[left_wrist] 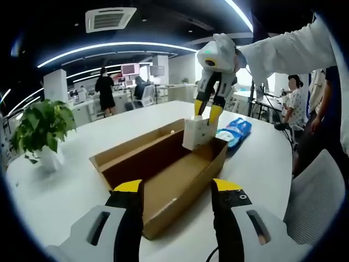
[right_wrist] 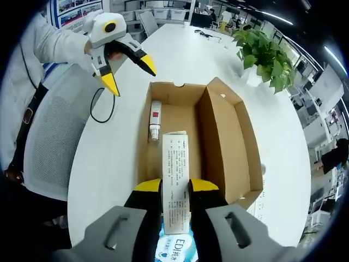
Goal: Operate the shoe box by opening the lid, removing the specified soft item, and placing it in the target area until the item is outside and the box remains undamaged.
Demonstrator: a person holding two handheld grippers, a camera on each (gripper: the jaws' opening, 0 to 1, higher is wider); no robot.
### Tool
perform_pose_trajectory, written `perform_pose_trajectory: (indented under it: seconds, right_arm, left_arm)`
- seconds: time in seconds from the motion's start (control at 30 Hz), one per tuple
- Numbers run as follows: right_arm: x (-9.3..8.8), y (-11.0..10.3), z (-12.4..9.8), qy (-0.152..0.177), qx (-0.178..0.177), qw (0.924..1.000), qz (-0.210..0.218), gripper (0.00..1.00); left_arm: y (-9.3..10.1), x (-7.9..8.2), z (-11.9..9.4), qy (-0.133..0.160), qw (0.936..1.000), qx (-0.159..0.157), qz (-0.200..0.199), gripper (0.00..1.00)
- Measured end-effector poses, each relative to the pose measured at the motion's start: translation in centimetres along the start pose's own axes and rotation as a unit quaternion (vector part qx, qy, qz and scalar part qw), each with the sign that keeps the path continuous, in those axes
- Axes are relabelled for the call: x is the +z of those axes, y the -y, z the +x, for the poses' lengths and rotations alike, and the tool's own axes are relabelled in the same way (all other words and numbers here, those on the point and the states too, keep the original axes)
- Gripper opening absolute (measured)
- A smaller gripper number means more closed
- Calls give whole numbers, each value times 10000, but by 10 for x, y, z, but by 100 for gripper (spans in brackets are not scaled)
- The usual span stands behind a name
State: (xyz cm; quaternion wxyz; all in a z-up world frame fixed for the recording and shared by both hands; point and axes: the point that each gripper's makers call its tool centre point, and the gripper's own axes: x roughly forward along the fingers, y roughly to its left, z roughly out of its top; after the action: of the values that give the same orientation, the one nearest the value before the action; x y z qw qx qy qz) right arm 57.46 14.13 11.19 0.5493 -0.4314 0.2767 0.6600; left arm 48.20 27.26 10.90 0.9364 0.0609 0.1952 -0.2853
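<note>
Left gripper view, nearest: left gripper [left_wrist: 177,188], yellow-tipped jaws spread apart, nothing between them, hovering at the near end of the open cardboard shoe box [left_wrist: 163,177]. Lid [left_wrist: 131,144] folded back along the left side, standing nearly upright. Box resting on a white table [left_wrist: 60,191]. At the far end of the box, a white packet [left_wrist: 196,132] raised above the box floor, pinched from above by the right gripper [left_wrist: 208,112]. Just past that end, on the table, a blue and white pack [left_wrist: 235,131]. Farther left, a potted plant [left_wrist: 41,128] in a white pot. Beyond the table, desks and people standing in the office. At the right edge, a white sleeve [left_wrist: 292,52] reaching toward the right gripper.

Right gripper view, nearest: right gripper [right_wrist: 175,188] clamped on the white packet [right_wrist: 175,185], a long printed white piece running between the jaws toward the box interior. Below the jaws, the blue and white pack [right_wrist: 173,248] partly hidden. Shoe box [right_wrist: 218,142] open just ahead, lid [right_wrist: 242,144] lying back on the right side. Inside, along the left wall, a small white tube [right_wrist: 155,121] with a red mark. Farther off on the left, above the table [right_wrist: 180,52] edge, left gripper [right_wrist: 130,73] with jaws parted and empty, a black cable [right_wrist: 101,106] looping beneath it. Far right, the potted plant [right_wrist: 267,54].
</note>
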Motion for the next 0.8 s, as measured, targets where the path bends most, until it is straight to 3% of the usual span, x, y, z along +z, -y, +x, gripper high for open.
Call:
perform_pose_trajectory:
  seconds: [0.53,0.8]
  right_arm:
    - [-48,18,-38,-276,-280,9991,153,16]
    - [-90,30,-57,-585,-451,9968,297,16]
  left_arm:
    - [11,7,3,103,9997,-216,39,52]
    - [9,6,2,91,9998,-190,39,52]
